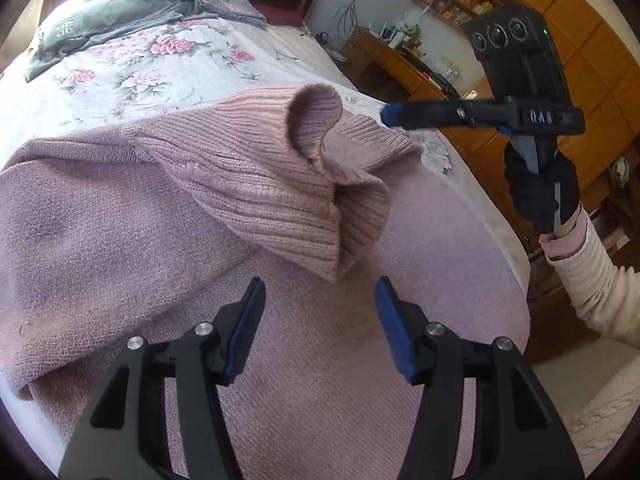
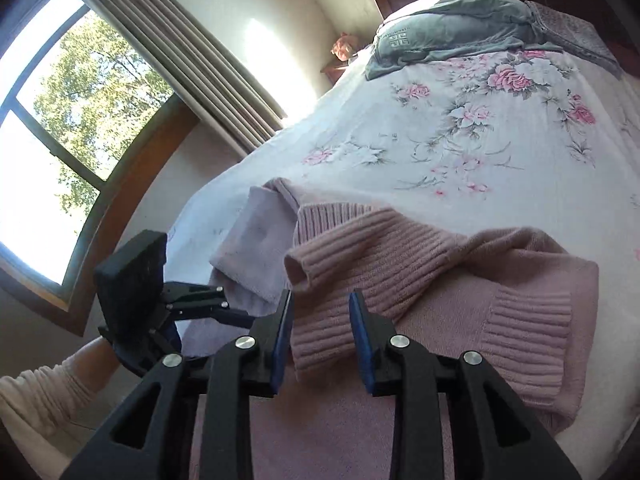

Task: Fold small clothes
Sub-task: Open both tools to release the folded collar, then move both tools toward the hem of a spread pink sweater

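Hovering over pink sweater (image 1: 120, 216) on bed (image 1: 168, 76).
Left gripper (image 1: 320, 300) and right gripper (image 2: 320, 312) both gape wide, holding nothing.

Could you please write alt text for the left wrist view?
A pink sweater lies on a floral bed, one ribbed sleeve folded across its body, its cuff just ahead of the open, empty left gripper. At right, a gloved hand holds the right gripper above the bed's edge.

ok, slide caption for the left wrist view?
Open left claw above a pink knitted sweater, ribbed sleeve folded across, on a floral bedspread.
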A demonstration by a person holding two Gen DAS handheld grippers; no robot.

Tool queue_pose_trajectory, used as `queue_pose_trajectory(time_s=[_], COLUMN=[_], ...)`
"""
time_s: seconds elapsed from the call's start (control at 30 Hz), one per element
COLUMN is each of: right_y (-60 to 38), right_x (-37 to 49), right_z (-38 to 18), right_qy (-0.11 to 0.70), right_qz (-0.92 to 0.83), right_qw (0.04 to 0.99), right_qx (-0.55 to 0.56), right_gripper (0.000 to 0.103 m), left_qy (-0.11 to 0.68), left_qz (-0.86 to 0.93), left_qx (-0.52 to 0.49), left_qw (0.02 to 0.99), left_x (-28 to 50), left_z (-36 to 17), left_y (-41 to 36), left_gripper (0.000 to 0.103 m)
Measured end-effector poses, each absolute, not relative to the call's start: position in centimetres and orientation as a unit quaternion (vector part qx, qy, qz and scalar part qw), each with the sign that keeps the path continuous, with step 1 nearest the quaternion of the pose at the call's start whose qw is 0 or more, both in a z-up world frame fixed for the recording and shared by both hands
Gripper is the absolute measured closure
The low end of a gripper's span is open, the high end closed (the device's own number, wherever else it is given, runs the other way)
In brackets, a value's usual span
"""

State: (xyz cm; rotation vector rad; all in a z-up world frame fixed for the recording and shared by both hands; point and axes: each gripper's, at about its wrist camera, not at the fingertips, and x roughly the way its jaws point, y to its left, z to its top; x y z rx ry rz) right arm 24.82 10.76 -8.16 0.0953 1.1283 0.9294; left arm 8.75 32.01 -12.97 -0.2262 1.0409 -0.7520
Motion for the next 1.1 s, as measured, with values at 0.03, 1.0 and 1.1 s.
queue_pose_trajectory(time_s=[0.03, 1.0, 1.1], right_y=[11.7, 7.2, 3.6], right_x=[25.8, 17.3, 12.7], right_z=[-7.9, -7.1, -6.3], right_qy=[0.513, 0.506, 0.506], right_qz=[0.422, 0.353, 0.329], right_qw=[0.746, 0.783, 0.794], right_qx=[0.048, 0.082, 0.065], right_gripper=[0.073, 0.055, 0.054], left_qy=[0.481, 0.517, 0.538], left_qz=[-0.346, -0.061, -0.027], left_qx=[-0.111, -0.191, -0.178], left_qw=[0.798, 0.832, 0.823], left_x=[8.8, -4.1, -7.6], left_z=[-12.7, -11.0, -11.2], left_y=[32.2, 40.0, 40.9], left_gripper=[0.043, 0.036, 0.035])
